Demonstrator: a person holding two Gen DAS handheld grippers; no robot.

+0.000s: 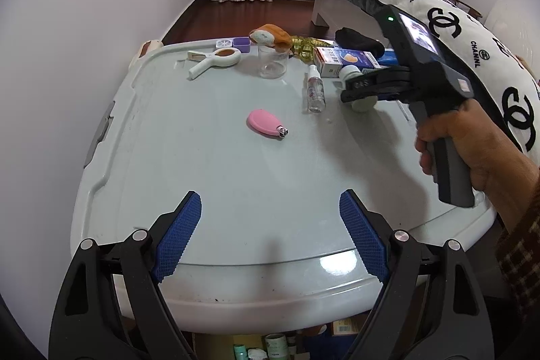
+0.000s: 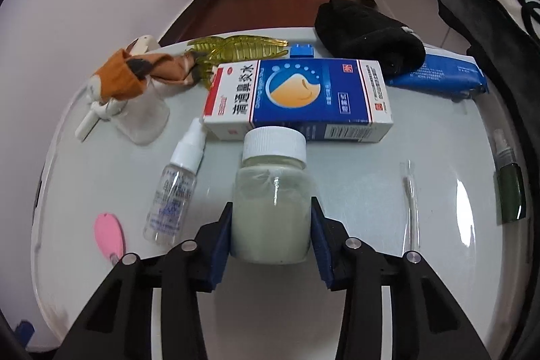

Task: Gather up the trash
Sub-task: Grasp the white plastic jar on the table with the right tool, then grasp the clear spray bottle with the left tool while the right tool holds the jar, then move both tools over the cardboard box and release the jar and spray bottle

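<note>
From the left wrist view, the left tool (image 1: 270, 238) is seen held wide open above the near edge of the pale table (image 1: 216, 184), with nothing between its blue pads (image 1: 179, 235). A pink oval object (image 1: 265, 122) lies alone mid-table. Farther back, a clear cup (image 1: 272, 64), a white clip (image 1: 216, 60) and a small spray bottle (image 1: 315, 90) are seen. At the right, the right tool (image 1: 359, 90) is held by a hand (image 1: 452, 140) and is closed around a white-capped jar (image 1: 357, 86).

From the right wrist view, the white-capped jar (image 2: 272, 198) is gripped between the pads (image 2: 221, 245) of the right tool (image 2: 271, 245), upright; whether it rests on the table (image 2: 371, 191) cannot be told. Just behind it lies a blue and white medicine box (image 2: 300, 97), and just beside it on the left the small spray bottle (image 2: 175, 188). A black cloth (image 2: 368, 37) rests partly on a blue packet (image 2: 442, 78).
</note>
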